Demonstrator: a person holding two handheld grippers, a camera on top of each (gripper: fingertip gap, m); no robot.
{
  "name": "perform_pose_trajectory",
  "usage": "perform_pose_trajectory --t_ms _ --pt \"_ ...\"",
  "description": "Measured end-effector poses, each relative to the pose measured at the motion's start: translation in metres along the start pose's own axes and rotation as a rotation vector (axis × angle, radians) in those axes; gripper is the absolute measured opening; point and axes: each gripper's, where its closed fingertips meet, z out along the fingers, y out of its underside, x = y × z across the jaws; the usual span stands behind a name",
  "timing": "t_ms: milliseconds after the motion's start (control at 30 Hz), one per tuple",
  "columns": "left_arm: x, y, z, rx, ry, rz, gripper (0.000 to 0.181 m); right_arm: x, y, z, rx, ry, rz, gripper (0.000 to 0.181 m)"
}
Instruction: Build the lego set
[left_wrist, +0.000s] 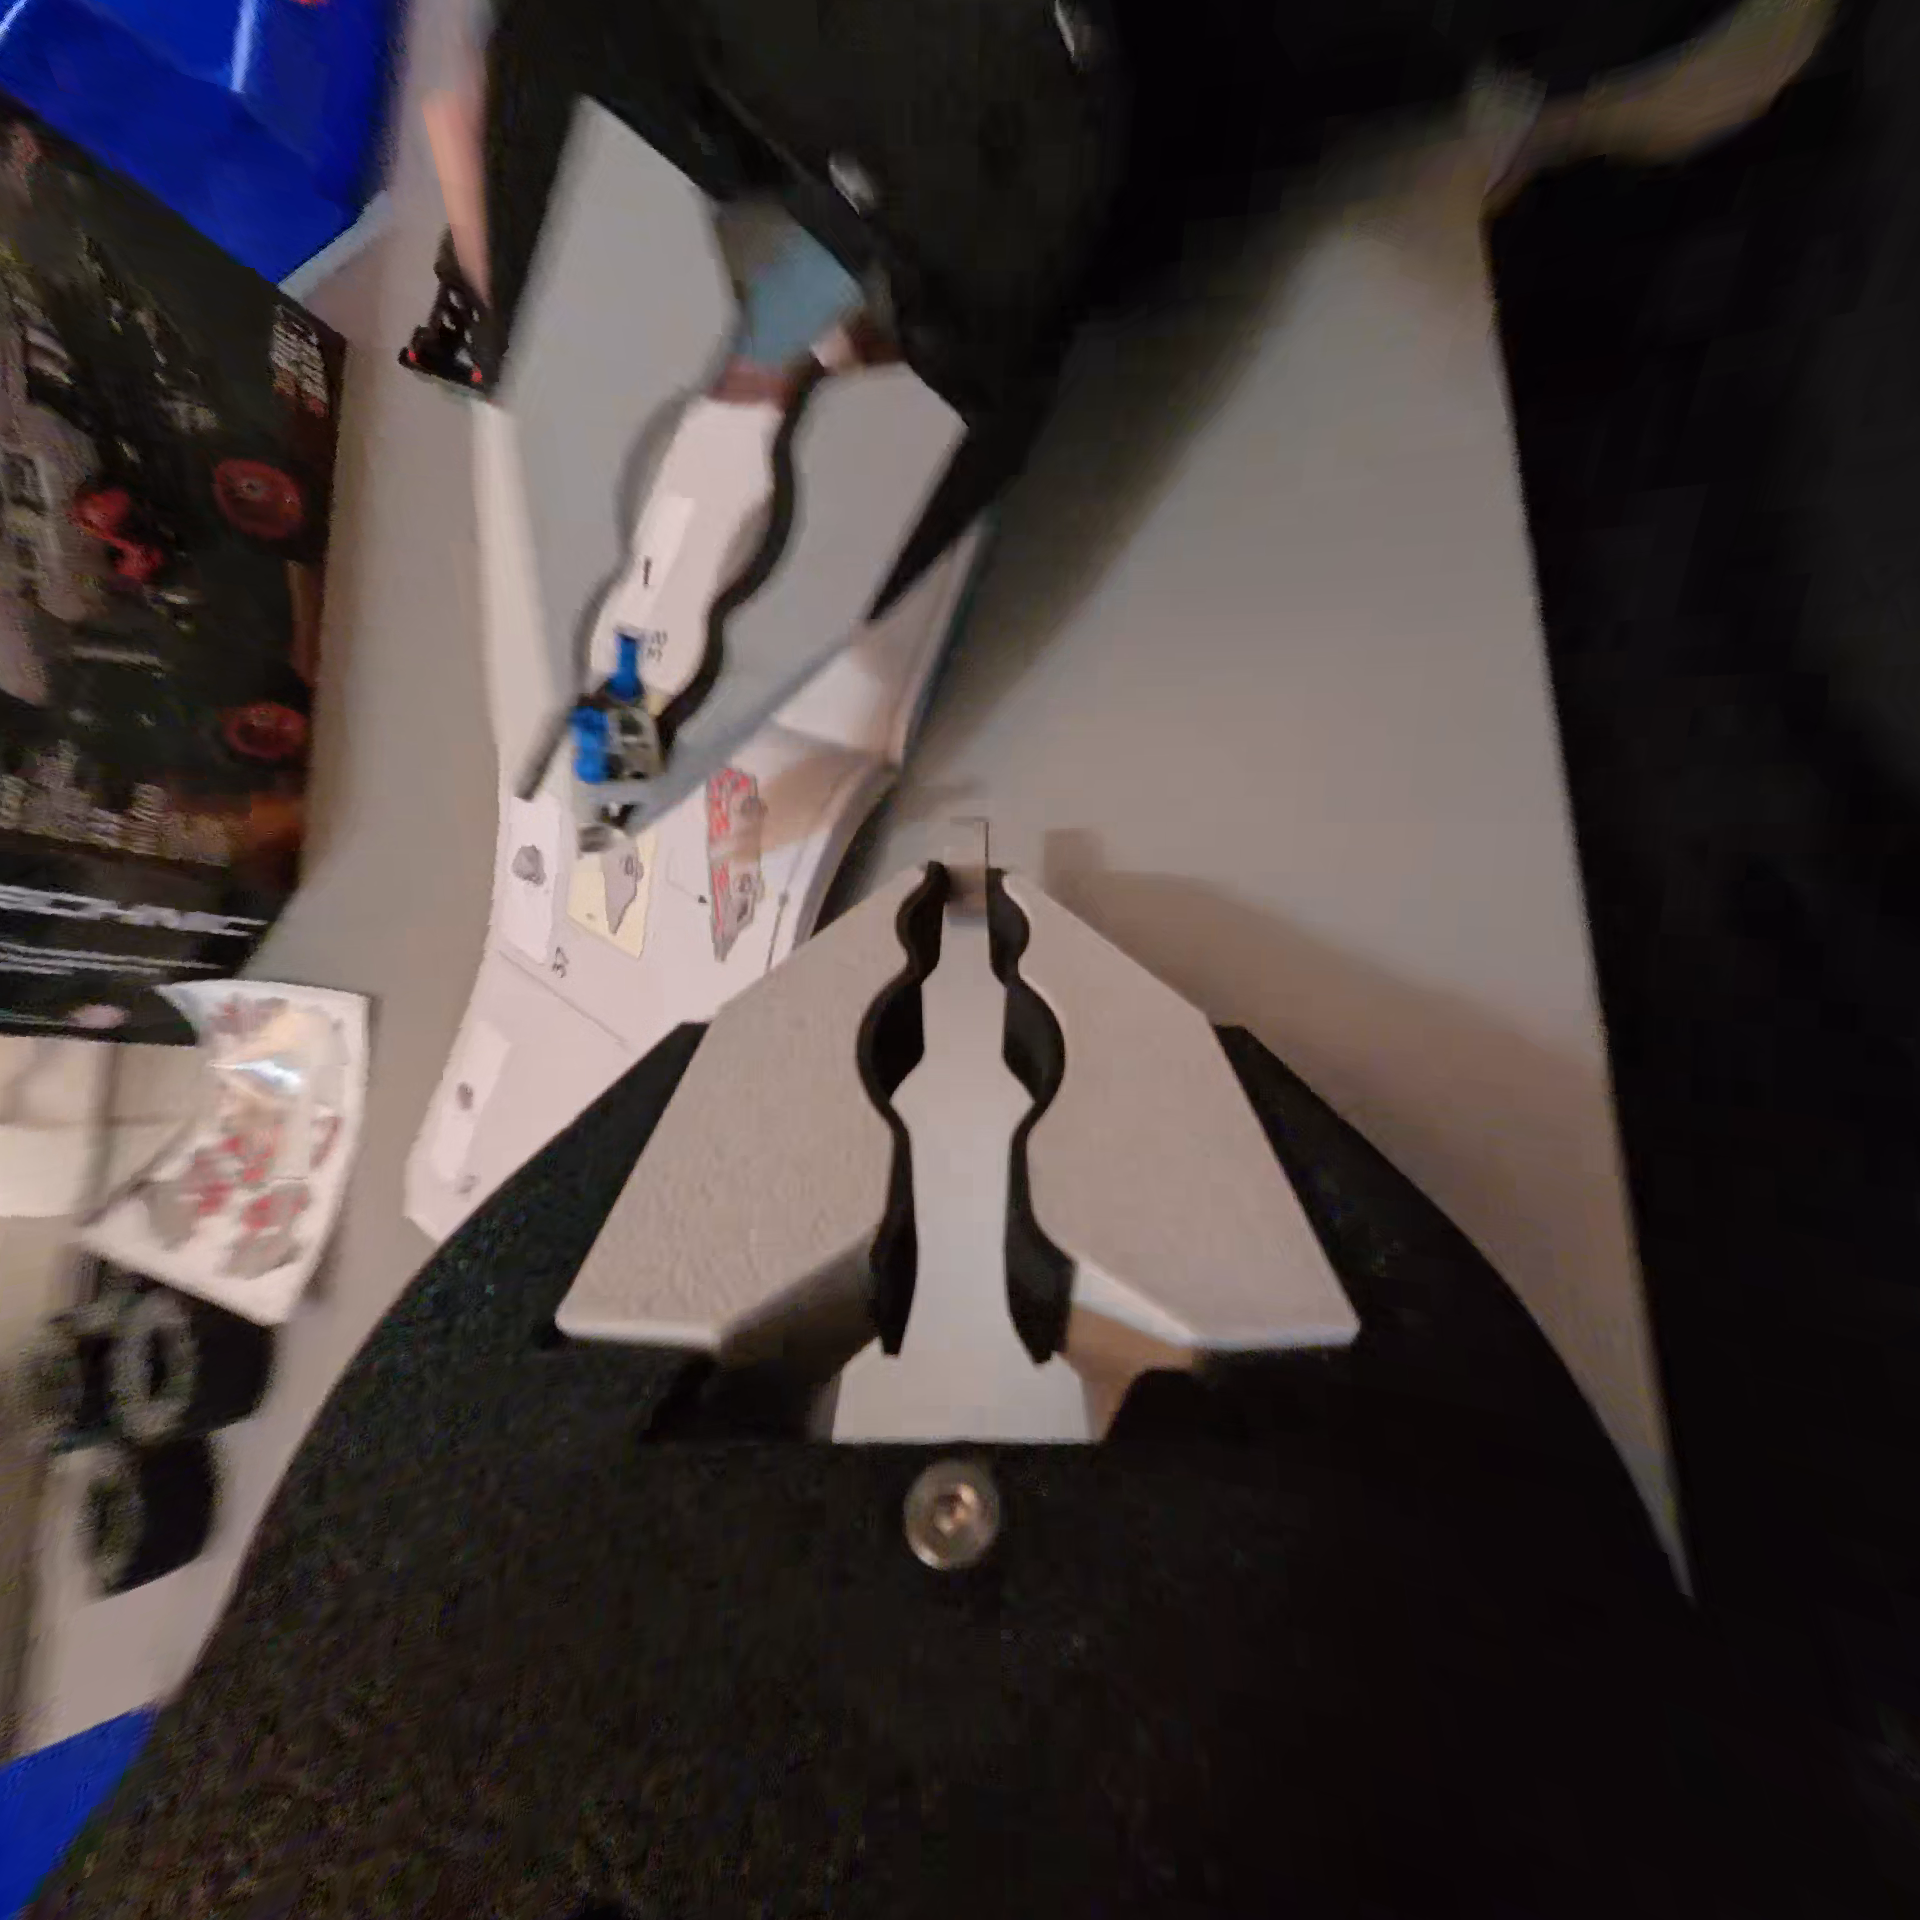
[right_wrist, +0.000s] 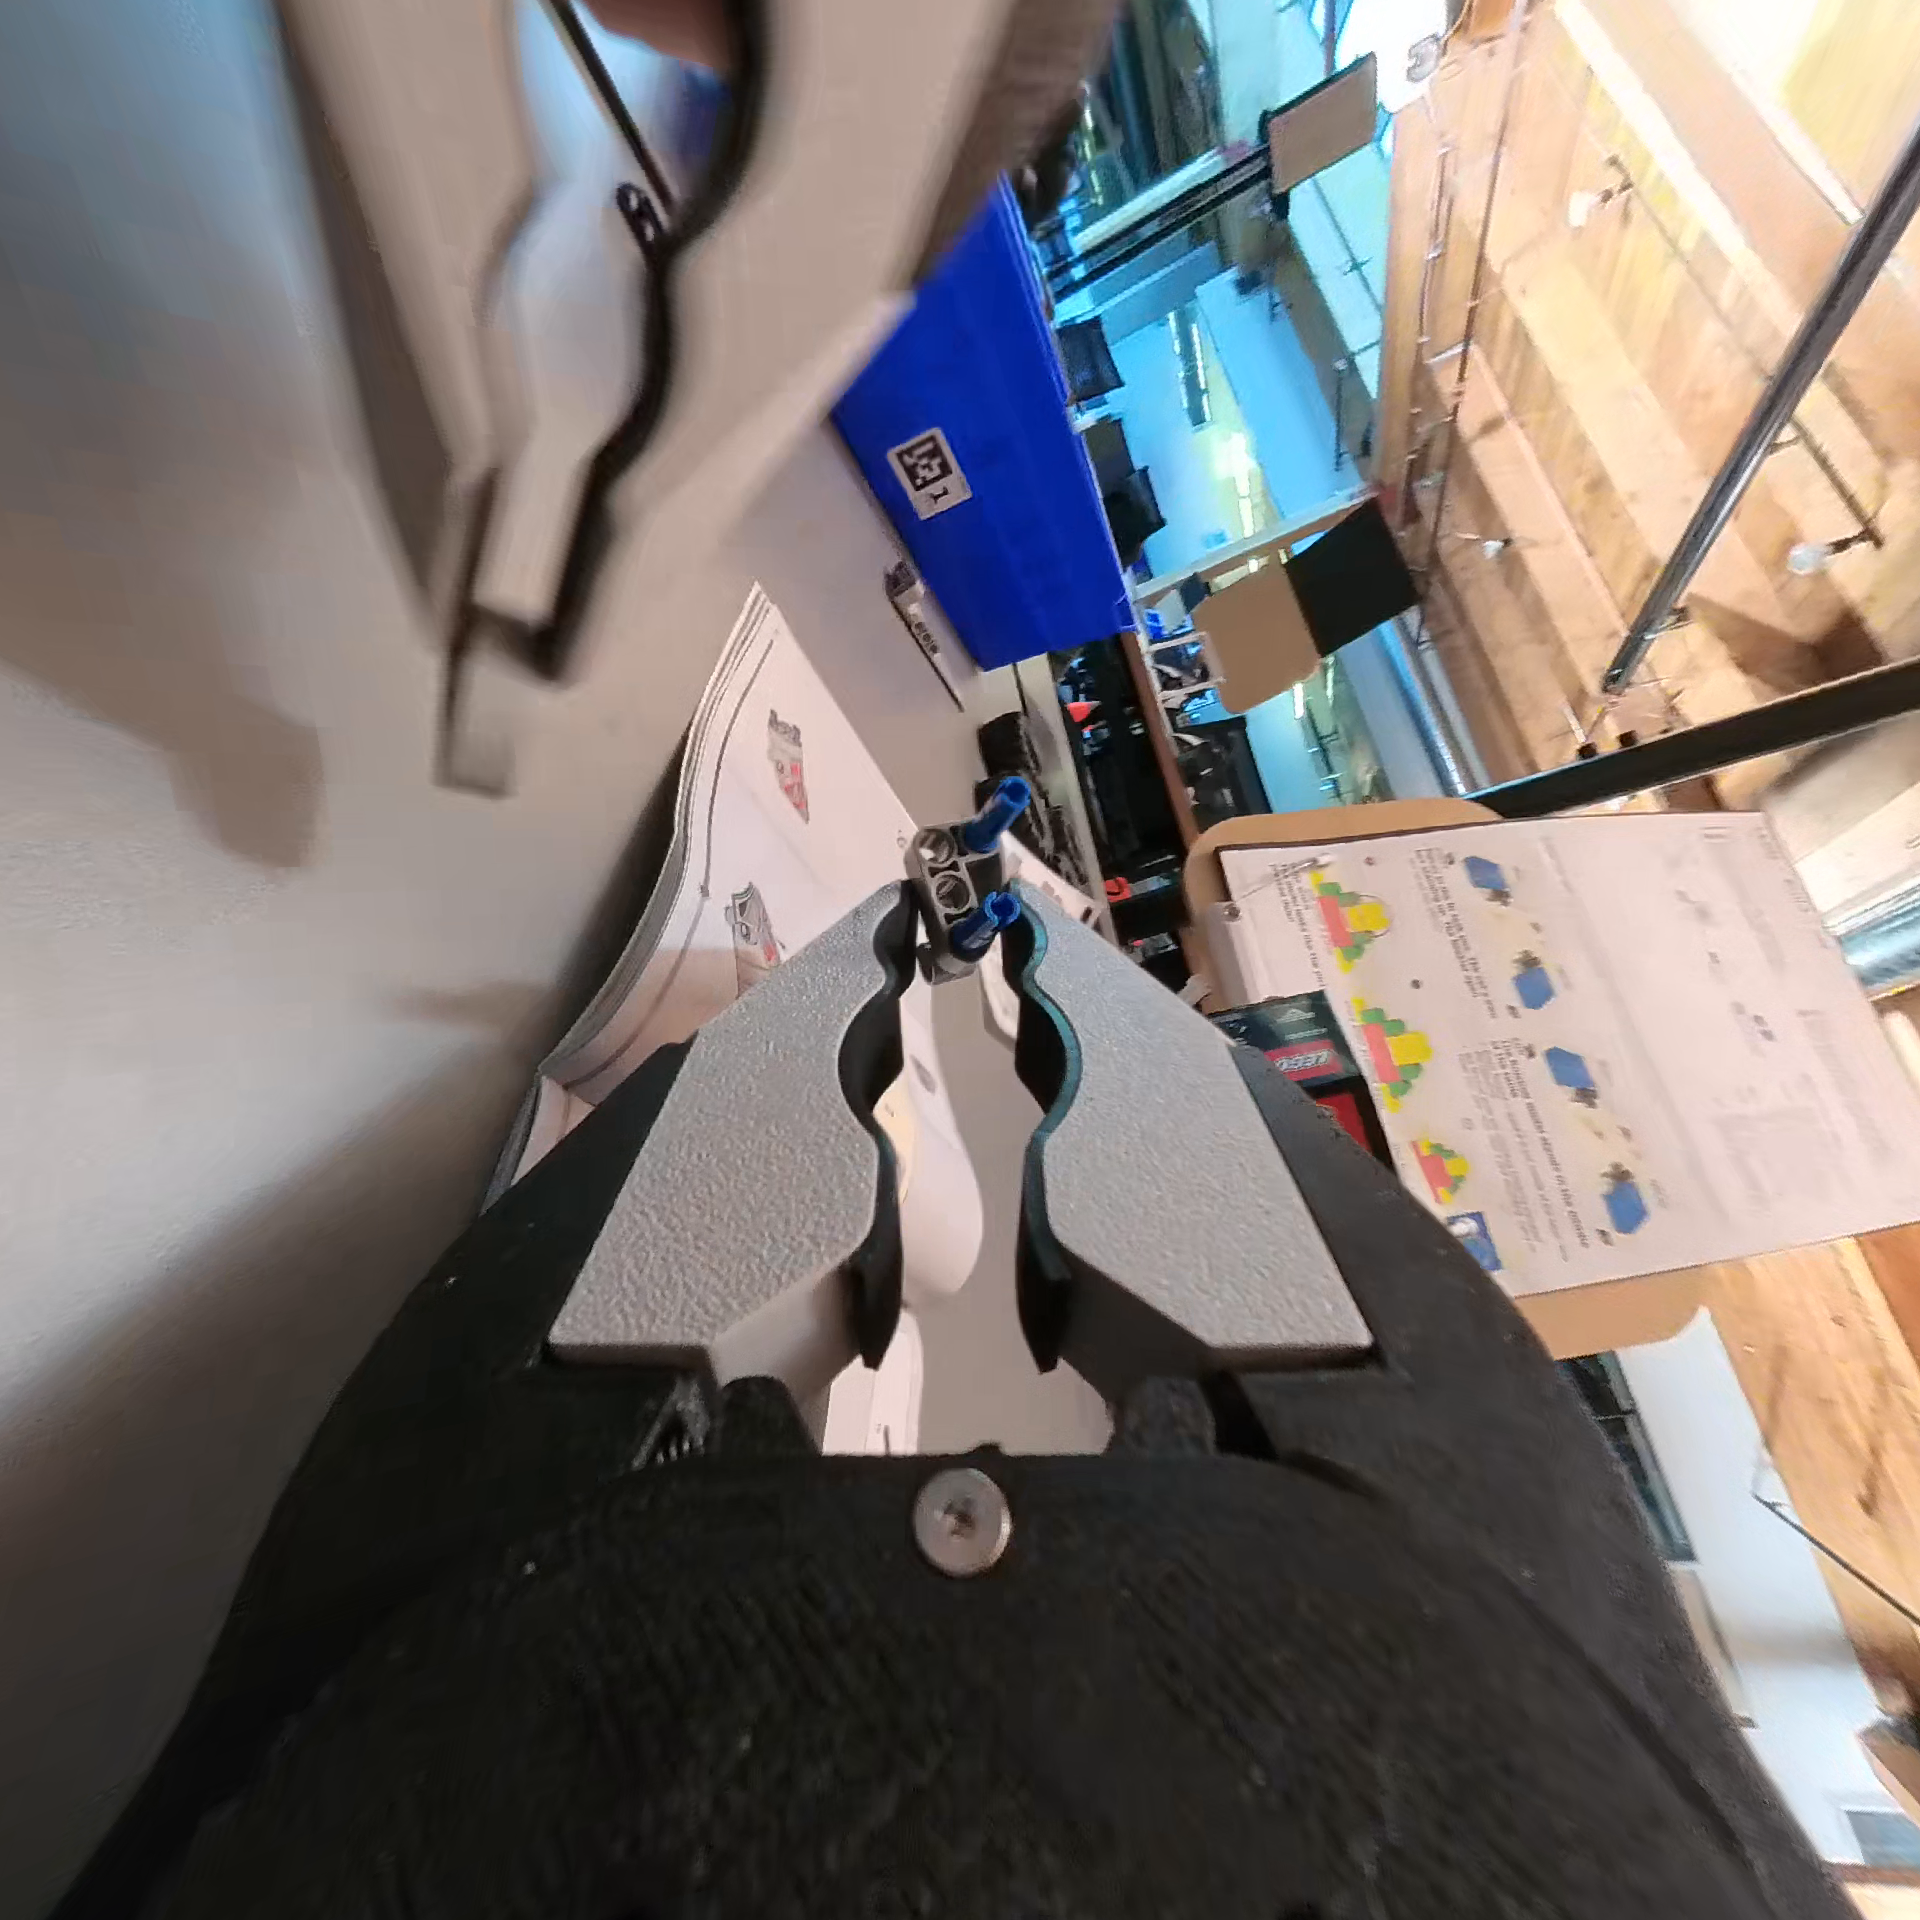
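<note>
My right gripper (right_wrist: 951, 940) is shut on a small dark grey lego beam (right_wrist: 943, 883) with two blue pins (right_wrist: 995, 808) sticking out of its side. It holds the beam in the air above the open instruction booklet (right_wrist: 774, 821). In the left wrist view this gripper (left_wrist: 623, 774) and its beam (left_wrist: 615, 727) are at the upper left. My left gripper (left_wrist: 966, 883) is shut on a thin light grey lego piece (left_wrist: 974, 844) that pokes out past its tips. In the right wrist view it (right_wrist: 509, 623) hangs at the top left with the grey piece (right_wrist: 480, 732).
On the light table (left_wrist: 1247, 623) lie the booklet (left_wrist: 727, 883), a dark lego box (left_wrist: 135, 582), a sticker sheet (left_wrist: 249, 1132) and black tyres (left_wrist: 135, 1403). A blue bin (right_wrist: 977, 457) stands behind. The table edge (left_wrist: 1538, 727) is at the right. A printed sheet on a board (right_wrist: 1558, 1039) stands beyond. Some 8 cm of space lies between my two pairs of fingers.
</note>
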Motion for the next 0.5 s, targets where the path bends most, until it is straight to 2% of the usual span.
perform_pose_trajectory --t_ms 233,500 --pt "0.01 0.008 0.017 -0.063 -0.164 0.285 0.005 -0.005 0.001 0.0 -0.005 -0.014 -0.026 0.013" --pt "0.015 0.014 0.017 -0.051 -0.164 0.242 0.002 -0.009 0.003 -0.001 -0.009 -0.031 -0.035 0.013"
